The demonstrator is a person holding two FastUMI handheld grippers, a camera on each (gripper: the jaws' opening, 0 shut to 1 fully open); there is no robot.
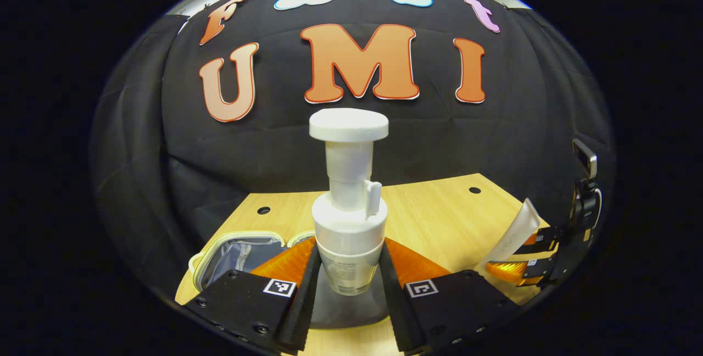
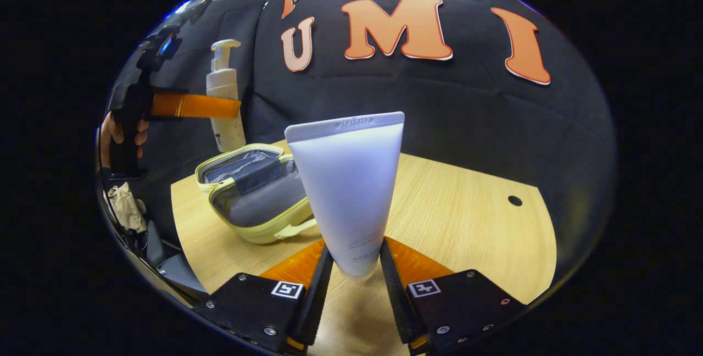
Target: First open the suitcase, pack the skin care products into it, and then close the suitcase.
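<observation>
Above table (image 2: 467, 218) | left gripper (image 1: 350, 282) grips pump bottle (image 1: 350, 202) | right gripper (image 2: 356, 268) grips tube (image 2: 349, 185)

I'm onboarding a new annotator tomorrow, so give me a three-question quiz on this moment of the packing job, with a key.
1. True or false: the suitcase on the table is zipped shut.
2. Multiple choice: what does the left gripper hold? A) a flat tube B) a pump bottle C) nothing
3. Fill in: the right gripper is clamped on the lower end of an upright white ____.

Key:
1. False. It lies open, its grey lining showing.
2. B. Both fingers press on the pump bottle, held above the table near the suitcase.
3. Tube. The tube stands with its crimped end up.
</observation>
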